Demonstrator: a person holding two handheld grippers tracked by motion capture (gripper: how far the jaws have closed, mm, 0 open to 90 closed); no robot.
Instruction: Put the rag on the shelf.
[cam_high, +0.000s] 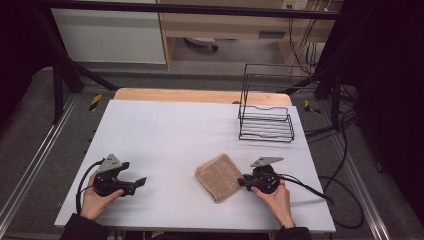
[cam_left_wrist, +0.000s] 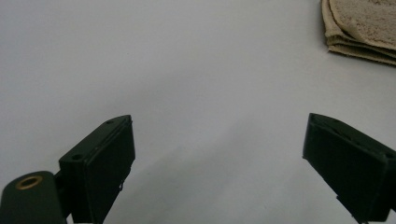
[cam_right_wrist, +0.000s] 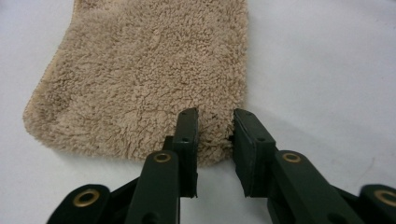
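Note:
A folded beige fleece towel (cam_high: 219, 176) lies on the white table (cam_high: 165, 130), right of centre near the front. My right gripper (cam_high: 242, 182) is at the towel's right edge. In the right gripper view its jaws stand close together, and the right gripper (cam_right_wrist: 215, 114) pinches the near corner of the towel (cam_right_wrist: 149, 70). My left gripper (cam_high: 134, 173) is held at the front left, well clear of the towel. Its jaws are wide apart over bare table in the left gripper view (cam_left_wrist: 217, 126), with the towel (cam_left_wrist: 364, 23) at the top right corner.
A black wire rack (cam_high: 266, 122) stands at the back right of the table. Cables trail from both grippers and off the table's right side. Black frame posts stand beyond the far edge.

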